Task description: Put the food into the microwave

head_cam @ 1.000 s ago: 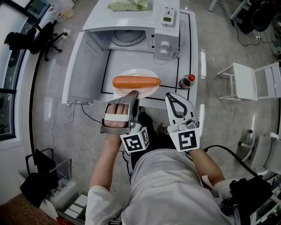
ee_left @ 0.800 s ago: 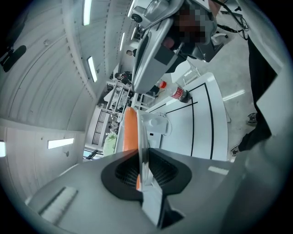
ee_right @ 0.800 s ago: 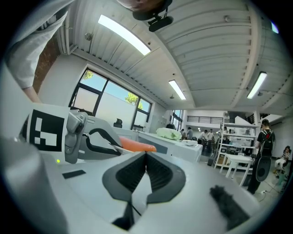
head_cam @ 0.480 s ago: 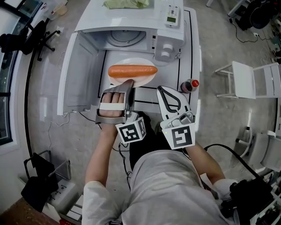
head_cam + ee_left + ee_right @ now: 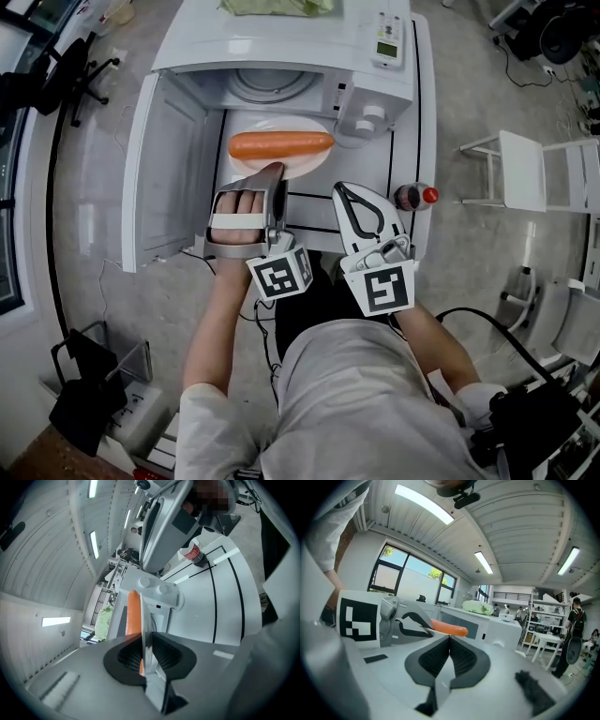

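A long orange sausage (image 5: 281,143) lies on a white plate (image 5: 310,162) at the mouth of the open microwave (image 5: 281,47), just in front of its glass turntable (image 5: 270,82). My left gripper (image 5: 275,172) is shut on the plate's near rim. In the left gripper view the plate (image 5: 146,620) runs edge-on between the jaws, with the sausage (image 5: 133,613) on its left. To the right of the plate, my right gripper (image 5: 353,194) is shut and holds nothing; its jaws meet in the right gripper view (image 5: 449,638), where the sausage (image 5: 450,628) shows beyond them.
The microwave door (image 5: 173,159) hangs open to the left. A green cloth (image 5: 277,7) and a small white device (image 5: 389,37) rest on the microwave's top. A dark red-capped bottle (image 5: 413,197) stands on the white table (image 5: 412,122) at the right. A white chair (image 5: 534,169) stands beyond.
Both grippers have moved forward toward the microwave, carrying the plate and sausage from the table's front up to the cavity opening. The grip on the plate is unchanged.
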{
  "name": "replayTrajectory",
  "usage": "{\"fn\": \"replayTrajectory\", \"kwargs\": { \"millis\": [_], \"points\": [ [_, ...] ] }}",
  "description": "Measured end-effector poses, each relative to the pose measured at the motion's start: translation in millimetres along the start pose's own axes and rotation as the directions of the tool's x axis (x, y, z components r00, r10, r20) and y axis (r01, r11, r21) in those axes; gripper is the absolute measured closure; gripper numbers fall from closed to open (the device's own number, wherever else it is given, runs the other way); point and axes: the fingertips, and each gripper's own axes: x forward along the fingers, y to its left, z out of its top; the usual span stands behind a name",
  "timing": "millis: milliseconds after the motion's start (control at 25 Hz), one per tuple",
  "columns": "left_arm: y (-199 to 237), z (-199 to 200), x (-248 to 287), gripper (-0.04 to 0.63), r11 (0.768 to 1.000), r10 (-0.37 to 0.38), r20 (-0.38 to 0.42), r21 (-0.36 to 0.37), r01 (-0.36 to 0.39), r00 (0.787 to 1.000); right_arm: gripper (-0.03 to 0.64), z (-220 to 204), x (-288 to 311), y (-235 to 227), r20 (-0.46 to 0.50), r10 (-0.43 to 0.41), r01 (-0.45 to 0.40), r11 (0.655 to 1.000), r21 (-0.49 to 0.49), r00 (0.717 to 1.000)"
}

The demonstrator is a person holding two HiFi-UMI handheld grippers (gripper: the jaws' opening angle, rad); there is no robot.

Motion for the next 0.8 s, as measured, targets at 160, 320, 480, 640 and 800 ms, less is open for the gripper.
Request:
{"fn": "replayTrajectory", "kwargs": {
  "millis": [160,320,480,640,800],
  "points": [
    [2,-10,18,0.535,1.0,-0.007,0.002,0.022,0.007,1.0,0.606,-1,18,-2,-0.019,-0.005,0.005,1.0,0.004,1.0],
    [8,-23,37,0.535,0.998,-0.008,0.0,0.057,0.008,1.0,0.606,2,36,-6,-0.024,-0.012,0.013,1.0,0.011,1.0],
    [9,-32,58,0.535,0.998,-0.008,0.009,0.058,0.008,1.0,0.606,-2,54,-9,-0.043,-0.019,0.02,1.0,0.016,0.999],
    [4,-39,76,0.535,0.998,-0.041,0.012,0.049,0.04,0.999,0.606,-10,68,-10,-0.06,-0.016,0.017,1.0,0.021,0.998],
    [5,-48,94,0.534,0.997,-0.052,0.007,0.051,0.052,0.999,0.606,-16,82,-10,-0.075,-0.018,0.021,0.999,0.04,0.997]
  ]
}}
